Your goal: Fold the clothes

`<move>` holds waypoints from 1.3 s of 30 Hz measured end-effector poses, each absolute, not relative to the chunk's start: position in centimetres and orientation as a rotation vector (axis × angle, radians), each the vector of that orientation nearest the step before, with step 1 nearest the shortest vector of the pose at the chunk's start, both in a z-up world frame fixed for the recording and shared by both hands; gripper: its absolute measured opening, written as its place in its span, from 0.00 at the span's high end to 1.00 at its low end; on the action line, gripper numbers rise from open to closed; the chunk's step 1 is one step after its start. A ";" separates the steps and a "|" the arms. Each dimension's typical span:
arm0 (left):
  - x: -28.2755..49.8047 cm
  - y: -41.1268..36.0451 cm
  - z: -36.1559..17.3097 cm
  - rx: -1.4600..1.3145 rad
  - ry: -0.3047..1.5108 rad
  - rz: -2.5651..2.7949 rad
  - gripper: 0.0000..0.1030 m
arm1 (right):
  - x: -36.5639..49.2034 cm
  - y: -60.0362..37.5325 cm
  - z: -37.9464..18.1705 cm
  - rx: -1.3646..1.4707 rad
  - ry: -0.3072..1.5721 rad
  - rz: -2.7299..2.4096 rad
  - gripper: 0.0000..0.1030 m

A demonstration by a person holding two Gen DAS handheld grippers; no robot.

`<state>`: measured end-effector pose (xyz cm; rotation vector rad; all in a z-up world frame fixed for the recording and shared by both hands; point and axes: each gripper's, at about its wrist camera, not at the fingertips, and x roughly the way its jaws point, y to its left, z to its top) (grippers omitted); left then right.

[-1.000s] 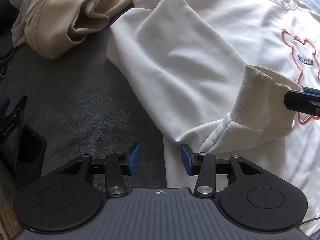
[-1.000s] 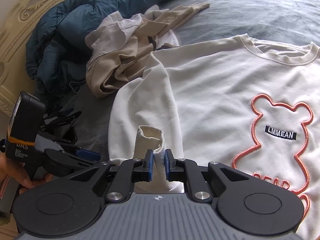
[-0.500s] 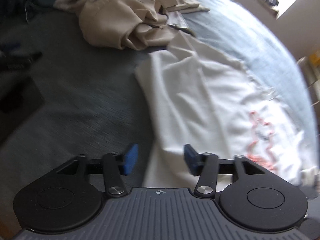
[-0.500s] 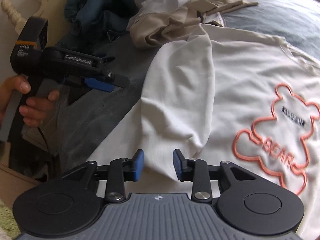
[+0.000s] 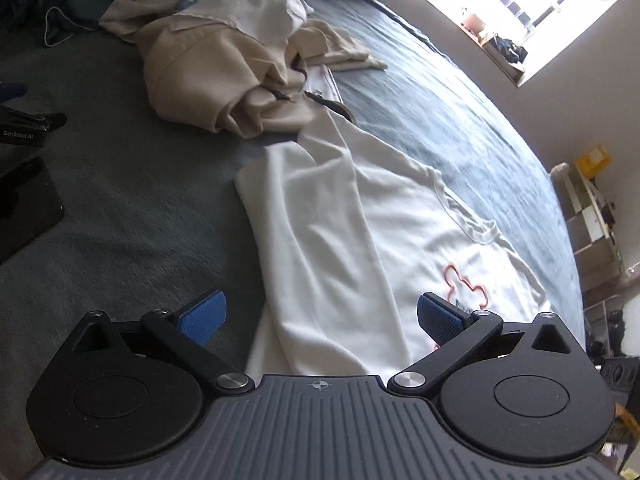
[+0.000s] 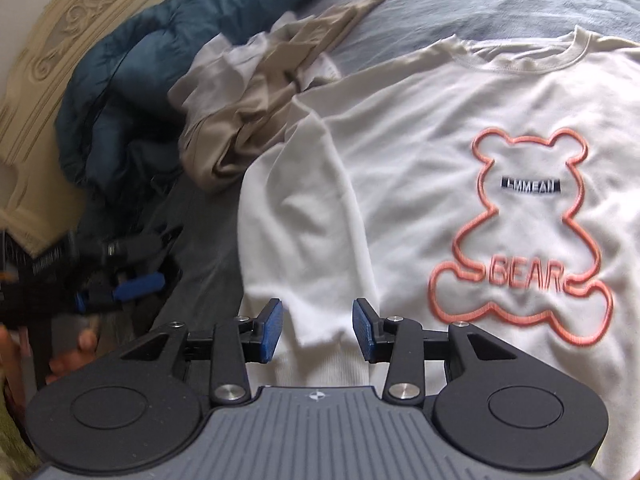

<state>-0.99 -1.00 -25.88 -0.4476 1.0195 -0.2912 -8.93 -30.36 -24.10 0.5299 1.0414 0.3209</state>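
The sweatshirt [image 6: 420, 152] lies face up on the bed [image 5: 460, 128], its bear print [image 6: 524, 236] exposed. One sleeve [image 6: 308, 216] is folded in and lies flat over the body, cuff toward the hem. This is the only fold visible. The other sleeve is outside both views; its state cannot be told.

The right gripper [image 6: 316, 330] is open, jaws partly spread to either side of the cuff [image 6: 324, 364], gripping nothing. The left gripper [image 5: 320, 316] is open wide, jaws straddling the lower part of the sleeve, also empty.

Judged progress: early. Remaining steps are likely the second sleeve, then the side and cross folds of the body.

A beige garment [image 5: 224, 68] lies crumpled beside the sweatshirt's shoulder, touching it. It is not yet folded. A blue quilt [image 6: 132, 80] is bunched behind it.
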 end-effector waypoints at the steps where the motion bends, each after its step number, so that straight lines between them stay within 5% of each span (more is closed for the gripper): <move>1: -0.6 -0.6 -26.2 -0.450 1.016 -0.298 0.00 | -8.2 -30.0 -23.9 0.519 1.039 0.306 0.59; 11: 4.8 1.4 -29.4 -0.250 1.075 -0.317 0.04 | 1.8 -24.1 -23.8 0.426 1.005 0.198 0.59; 23: 13.2 1.0 -33.2 -0.191 1.054 -0.418 0.45 | 19.5 -14.7 -28.4 0.095 1.034 0.191 0.60; 24: 13.5 0.8 -33.6 -0.184 1.054 -0.431 0.50 | 20.2 -14.5 -29.2 0.077 1.059 0.181 0.62; 26: 13.9 0.5 -34.1 -0.180 1.055 -0.453 0.63 | 20.4 -15.0 -29.6 0.108 1.058 0.162 0.94; 30: 13.9 0.1 -34.6 -0.164 1.055 -0.499 0.82 | 17.8 -18.1 -28.0 0.316 0.926 0.057 0.95; 36: 13.4 0.4 -34.6 -0.154 1.065 -0.533 0.83 | 16.3 -21.5 -29.2 0.551 0.847 -0.075 0.94; 39: 13.4 0.6 -34.4 -0.158 1.066 -0.548 0.80 | 16.5 -22.4 -29.2 0.630 0.879 -0.085 0.78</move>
